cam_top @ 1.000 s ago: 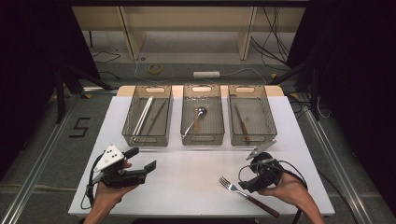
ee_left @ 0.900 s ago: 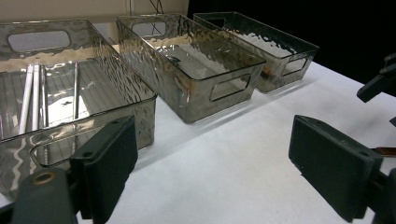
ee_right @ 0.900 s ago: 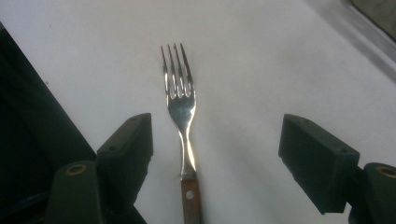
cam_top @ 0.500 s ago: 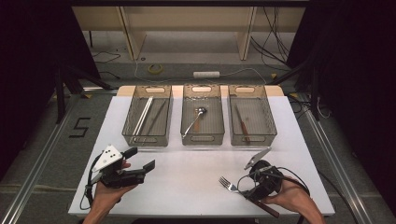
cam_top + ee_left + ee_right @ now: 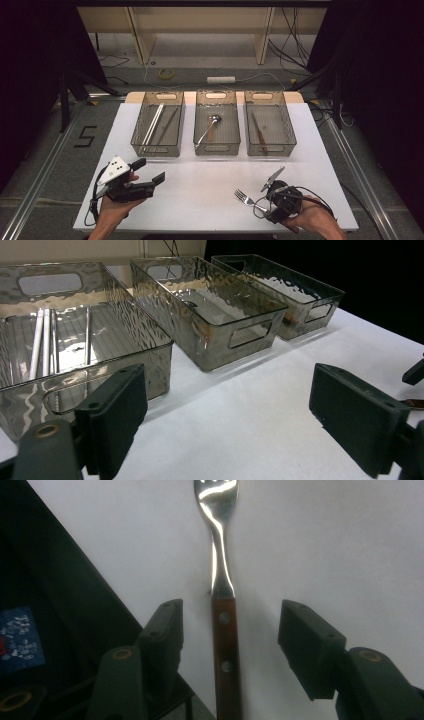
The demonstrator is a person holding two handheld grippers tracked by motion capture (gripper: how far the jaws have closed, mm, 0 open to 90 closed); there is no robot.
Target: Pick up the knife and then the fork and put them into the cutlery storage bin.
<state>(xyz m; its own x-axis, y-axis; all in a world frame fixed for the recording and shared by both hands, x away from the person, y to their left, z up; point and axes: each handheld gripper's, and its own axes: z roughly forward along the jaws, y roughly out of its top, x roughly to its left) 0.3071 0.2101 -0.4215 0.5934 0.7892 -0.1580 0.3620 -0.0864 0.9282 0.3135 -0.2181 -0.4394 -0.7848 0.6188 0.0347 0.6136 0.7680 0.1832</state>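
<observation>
3 bins (image 5: 158, 131), 1 fork (image 5: 244, 197), 1 spoon (image 5: 207, 128), 2 grippers (image 5: 148, 174).

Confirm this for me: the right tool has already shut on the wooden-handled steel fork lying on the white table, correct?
Not quite. The right tool is open: in the right gripper view its jaws stand apart on either side of the wooden-handled steel fork, touching neither side. The fork does lie on the white table.

The fork (image 5: 246, 198) lay flat on the white table (image 5: 200, 190) at about five o'clock, tines pointing toward ten o'clock; it had a steel head and a riveted reddish-brown wooden handle.
</observation>
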